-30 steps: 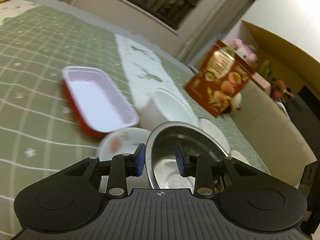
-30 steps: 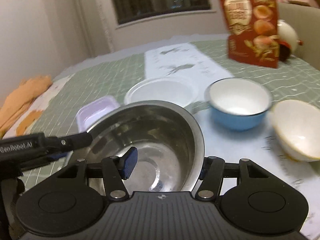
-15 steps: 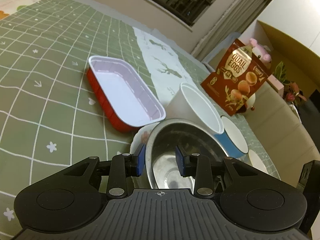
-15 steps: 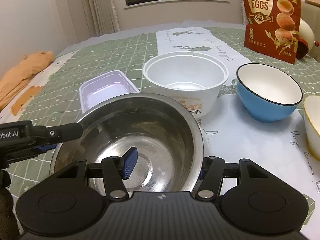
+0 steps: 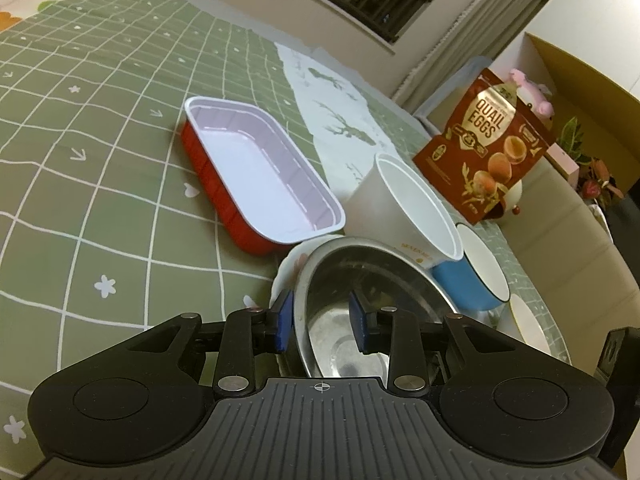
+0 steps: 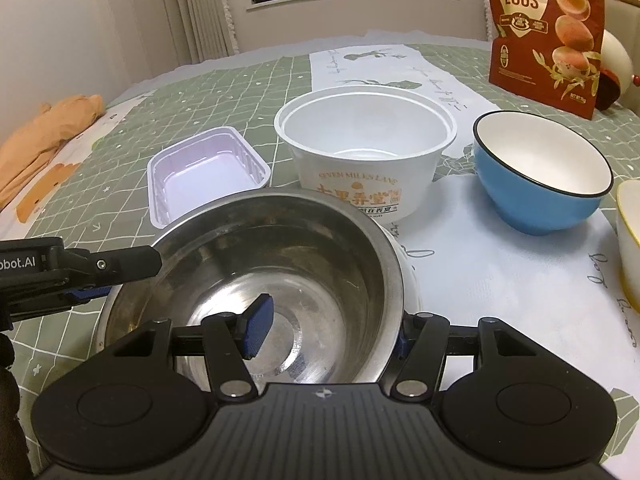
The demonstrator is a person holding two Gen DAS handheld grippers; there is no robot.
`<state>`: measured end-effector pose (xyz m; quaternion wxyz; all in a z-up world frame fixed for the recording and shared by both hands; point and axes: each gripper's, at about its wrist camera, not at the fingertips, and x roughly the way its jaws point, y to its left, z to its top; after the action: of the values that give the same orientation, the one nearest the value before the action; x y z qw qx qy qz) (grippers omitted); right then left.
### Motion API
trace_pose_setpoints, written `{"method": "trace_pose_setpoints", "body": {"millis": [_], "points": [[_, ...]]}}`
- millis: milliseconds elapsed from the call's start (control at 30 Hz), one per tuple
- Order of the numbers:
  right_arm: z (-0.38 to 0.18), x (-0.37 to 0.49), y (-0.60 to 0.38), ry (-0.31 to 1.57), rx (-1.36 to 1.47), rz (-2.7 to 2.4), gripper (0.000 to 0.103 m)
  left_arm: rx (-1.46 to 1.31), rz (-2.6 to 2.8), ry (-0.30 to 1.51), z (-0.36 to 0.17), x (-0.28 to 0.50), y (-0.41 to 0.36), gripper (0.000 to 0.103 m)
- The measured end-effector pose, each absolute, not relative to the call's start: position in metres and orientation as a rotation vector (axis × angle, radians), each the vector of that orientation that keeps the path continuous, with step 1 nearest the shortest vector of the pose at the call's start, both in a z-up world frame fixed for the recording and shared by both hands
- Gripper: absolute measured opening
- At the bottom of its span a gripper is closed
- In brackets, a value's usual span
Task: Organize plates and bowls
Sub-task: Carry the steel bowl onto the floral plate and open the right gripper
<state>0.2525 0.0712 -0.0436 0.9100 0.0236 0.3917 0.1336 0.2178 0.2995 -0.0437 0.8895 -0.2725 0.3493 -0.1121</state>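
A steel bowl rests on a white flowered plate near the table's front. My left gripper straddles the bowl's left rim and its jaws are closing. The outer pad lies against the rim and the inner pad stands off the wall. My right gripper straddles the right rim, one pad hanging inside over the bottom, the other outside by the rim. The left gripper also shows in the right wrist view. Behind stand a white plastic bowl and a blue bowl.
A red tray with a pale lining lies left of the white bowl. A cream bowl sits at the right edge. A quail-egg bag stands at the back and an orange cloth lies far left. A green checked cloth covers the table.
Both grippers came down and forward with the steel bowl between them, then settled; the blur is gone. The left jaws have narrowed a little.
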Motion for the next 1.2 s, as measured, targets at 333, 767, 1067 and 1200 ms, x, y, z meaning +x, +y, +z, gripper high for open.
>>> {"method": "trace_pose_setpoints", "body": {"millis": [333, 767, 1067, 1200], "points": [[-0.038, 0.248, 0.059, 0.751, 0.06, 0.293, 0.06, -0.597, -0.172, 0.627, -0.012, 0.215, 0.303, 0.032], [-0.029, 0.238, 0.03, 0.724, 0.02, 0.327, 0.077, -0.576, -0.234, 0.534, 0.039, 0.224, 0.241, 0.032], [-0.023, 0.225, -0.05, 0.681, 0.154, 0.242, 0.077, -0.426, -0.239, 0.599, 0.028, 0.233, 0.194, 0.031], [-0.033, 0.233, -0.066, 0.728, 0.264, 0.252, 0.077, -0.4, -0.095, 0.627, 0.016, 0.23, 0.221, 0.031]]}}
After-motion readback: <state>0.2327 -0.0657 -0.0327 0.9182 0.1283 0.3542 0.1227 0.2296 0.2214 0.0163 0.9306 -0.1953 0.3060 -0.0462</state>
